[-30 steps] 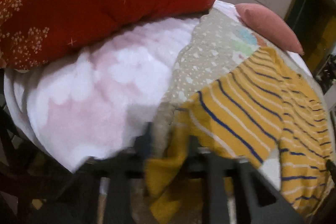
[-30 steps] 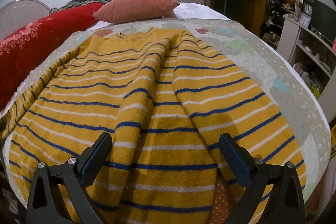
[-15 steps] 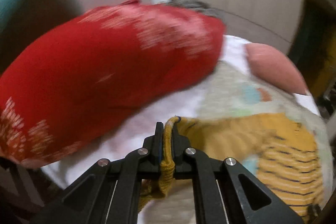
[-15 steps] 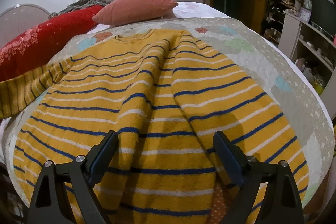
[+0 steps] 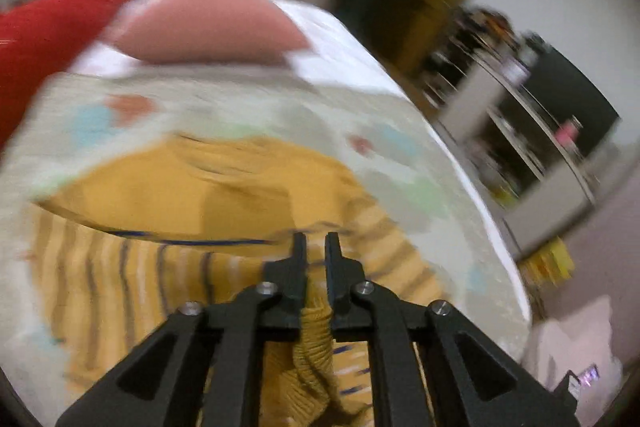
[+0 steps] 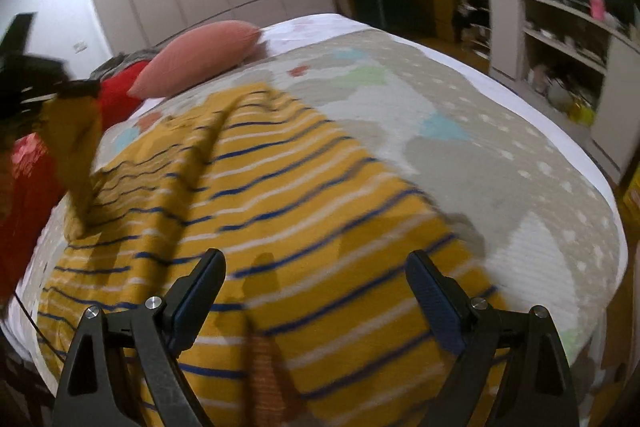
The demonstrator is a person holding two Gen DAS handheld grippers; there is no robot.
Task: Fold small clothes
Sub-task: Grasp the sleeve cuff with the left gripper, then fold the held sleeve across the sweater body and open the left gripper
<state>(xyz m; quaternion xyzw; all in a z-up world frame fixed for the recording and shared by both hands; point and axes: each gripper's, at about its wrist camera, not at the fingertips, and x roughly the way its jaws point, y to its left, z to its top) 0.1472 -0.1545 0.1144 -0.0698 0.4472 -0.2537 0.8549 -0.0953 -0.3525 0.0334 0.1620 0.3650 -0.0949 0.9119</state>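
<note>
The yellow striped sweater (image 6: 304, 227) lay spread on the patterned bedspread (image 6: 500, 155), and I had its sleeve (image 5: 316, 343) lifted off the bed. My left gripper (image 5: 316, 247) was nearly closed, its jaws just eased apart a little yet pinching the ribbed cuff between them. In the right wrist view the sleeve hung from that gripper at the left edge. My right gripper (image 6: 316, 279) stood wide, nothing between its fingers, over the sweater's near hem. A pink pillow (image 6: 200, 57) and a red quilt (image 6: 28, 195) lay beyond.
</note>
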